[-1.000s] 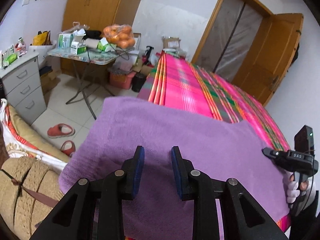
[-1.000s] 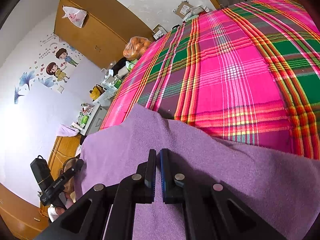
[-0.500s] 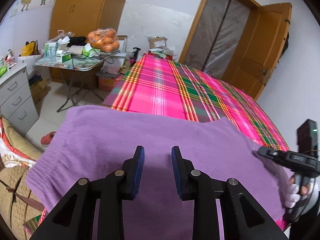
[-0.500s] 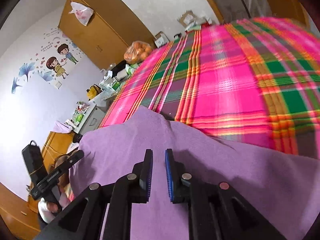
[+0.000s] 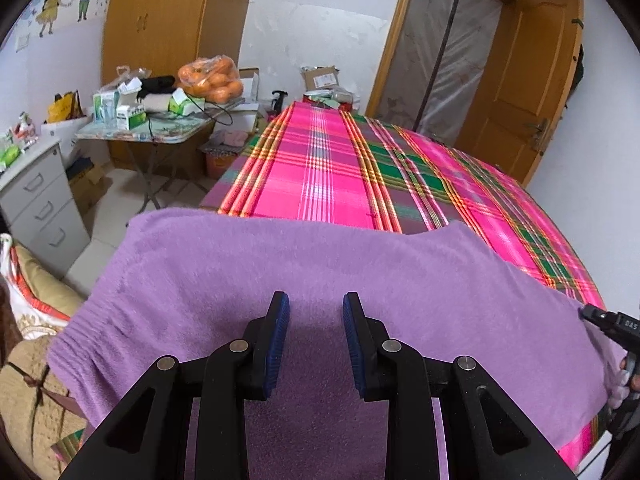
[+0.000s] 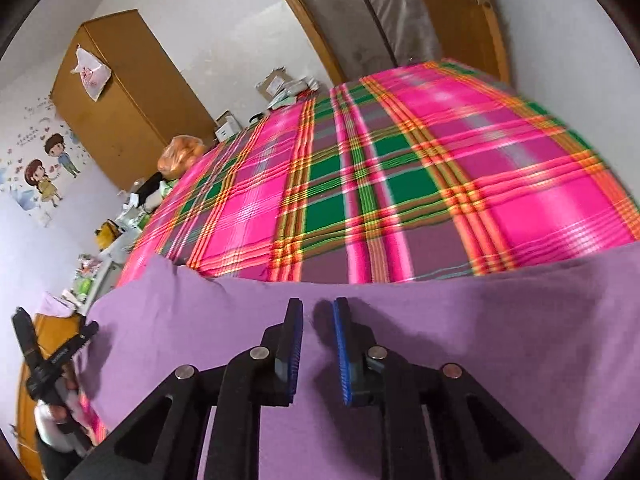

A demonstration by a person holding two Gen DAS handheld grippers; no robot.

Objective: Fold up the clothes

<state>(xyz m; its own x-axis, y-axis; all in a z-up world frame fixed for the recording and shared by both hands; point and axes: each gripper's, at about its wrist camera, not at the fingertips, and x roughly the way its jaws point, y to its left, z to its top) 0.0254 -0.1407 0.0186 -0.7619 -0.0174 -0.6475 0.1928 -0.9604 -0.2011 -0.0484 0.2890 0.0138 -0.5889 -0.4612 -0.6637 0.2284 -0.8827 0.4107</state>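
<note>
A purple fleece garment point(image 5: 320, 256) lies spread across the near end of the bed, on a pink and green plaid cover point(image 5: 332, 176). One end hangs over the bed's left side. My left gripper point(image 5: 315, 300) hovers just above the garment, open, with only flat cloth showing in the gap. In the right wrist view the same garment point(image 6: 480, 320) fills the foreground. My right gripper point(image 6: 317, 306) is above it; its jaws are opening, with nothing pinched between the blue pads point(image 6: 340, 344). Each handheld gripper shows at the edge of the other's view.
Left of the bed stands a folding table point(image 5: 160, 128) loaded with boxes and a bag of oranges. A grey drawer cabinet point(image 5: 36, 196) and a wooden wardrobe point(image 5: 168, 20) line the left wall. A wooden door point(image 5: 532, 80) is behind the bed. Cushions point(image 5: 24, 380) lie at the lower left.
The right gripper went from shut to parted and swung across the bed. The left gripper shifted sideways early on and then held still. The garment now lies flatter and wider on the bed.
</note>
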